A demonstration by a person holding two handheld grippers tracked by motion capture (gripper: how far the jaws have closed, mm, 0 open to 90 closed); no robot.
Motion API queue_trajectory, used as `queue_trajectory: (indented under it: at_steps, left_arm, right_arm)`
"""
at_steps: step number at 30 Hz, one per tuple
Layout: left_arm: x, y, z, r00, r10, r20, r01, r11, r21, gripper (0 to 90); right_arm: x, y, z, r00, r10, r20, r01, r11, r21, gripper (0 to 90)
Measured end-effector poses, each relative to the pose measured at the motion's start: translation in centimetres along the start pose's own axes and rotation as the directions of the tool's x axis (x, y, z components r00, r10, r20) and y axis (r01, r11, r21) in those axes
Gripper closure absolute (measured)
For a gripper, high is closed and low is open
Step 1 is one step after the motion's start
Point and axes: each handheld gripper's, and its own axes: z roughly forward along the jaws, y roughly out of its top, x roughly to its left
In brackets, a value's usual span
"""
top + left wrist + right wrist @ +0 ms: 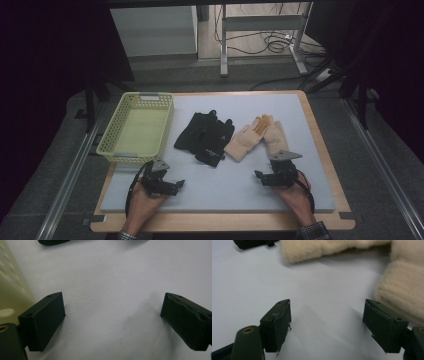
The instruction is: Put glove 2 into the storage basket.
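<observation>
A pair of black gloves (205,136) lies in the middle of the pale mat (225,192), and a pair of cream fleece gloves (255,137) lies just to their right. My left gripper (178,184) rests low on the mat near the front left, open, with nothing between its jaws (112,307). My right gripper (257,175) sits at the front right, just short of the cream gloves, also open and empty (327,312). One cream glove cuff (402,290) lies close beside the right-hand jaw, apart from it. A black glove edge (249,243) lies farther off.
A pale yellow plastic basket (127,156) stands empty at the mat's left, its wall (10,290) close beside my left gripper. The mat lies on a wooden tabletop (320,145). Table legs and cables are on the floor beyond.
</observation>
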Motion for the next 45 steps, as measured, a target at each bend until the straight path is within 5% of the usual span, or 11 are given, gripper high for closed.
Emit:
queue_trajectory:
  at_steps: [18, 26, 36, 45]
  left_arm:
    - [0.0, 0.0, 0.0, 1.0, 0.003, -0.001, -0.003, 1.0, -0.003, 5.6]
    - [0.0, 0.0, 0.0, 1.0, 0.004, -0.001, -0.004, 1.0, -0.003, 5.6]
    - [0.0, 0.0, 0.0, 1.0, 0.003, -0.001, -0.003, 1.0, -0.002, 5.7]
    - [0.0, 0.0, 0.0, 1.0, 0.004, 0.0, -0.004, 1.0, -0.002, 5.7]
  right_arm:
    - [2.8, 6.4, 3.5, 0.9858, -0.053, -0.159, 0.047, 0.998, -0.046, 38.4]
    - [4.7, 11.4, 7.1, 0.9744, -0.107, -0.198, 0.097, 0.993, -0.061, 47.5]
    - [5.9, 15.4, 11.9, 0.9758, -0.136, -0.171, 0.135, 0.991, -0.019, 35.7]
    - [6.6, 18.4, 16.1, 0.9788, -0.099, -0.179, 0.098, 0.995, -0.014, 24.3]
